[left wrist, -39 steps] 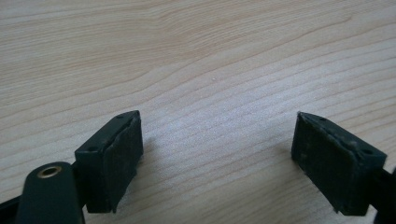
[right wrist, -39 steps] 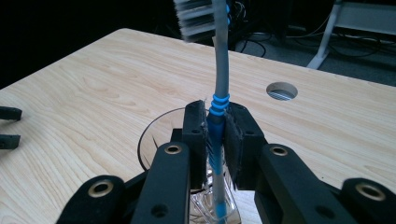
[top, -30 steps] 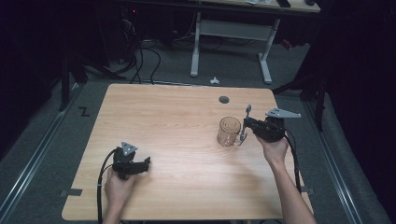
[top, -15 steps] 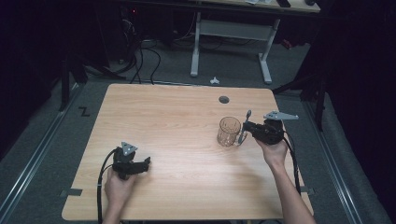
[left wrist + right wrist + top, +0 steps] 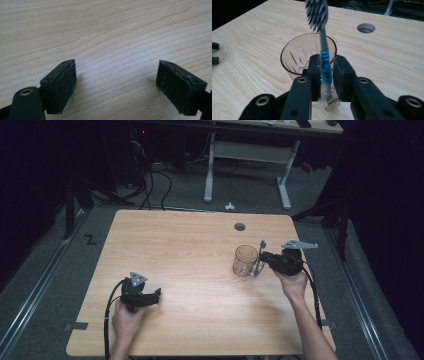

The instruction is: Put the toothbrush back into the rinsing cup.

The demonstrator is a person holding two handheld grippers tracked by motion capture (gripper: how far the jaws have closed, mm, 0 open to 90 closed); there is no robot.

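A clear drinking glass (image 5: 244,260) (image 5: 297,56) stands upright on the right half of the wooden table (image 5: 190,250). Just right of it, a grey toothbrush (image 5: 260,256) (image 5: 324,53) with blue bands stands nearly upright, bristles up, with its clear end by the glass's base. My right gripper (image 5: 261,264) (image 5: 327,68) is closed on the handle. Its jaws have just been opening, with the pads still close against the blue grip. My left gripper (image 5: 156,294) (image 5: 116,82) rests near the table's front left, jaws wide open over bare wood.
A round cable hole (image 5: 240,226) (image 5: 366,27) lies in the table behind the glass. Cables and a white desk frame (image 5: 247,155) stand on the dark floor beyond the far edge. A small white object (image 5: 229,206) lies on the floor.
My right gripper with the toothbrush has shifted slightly down toward the near edge beside the glass. The left gripper has not moved.
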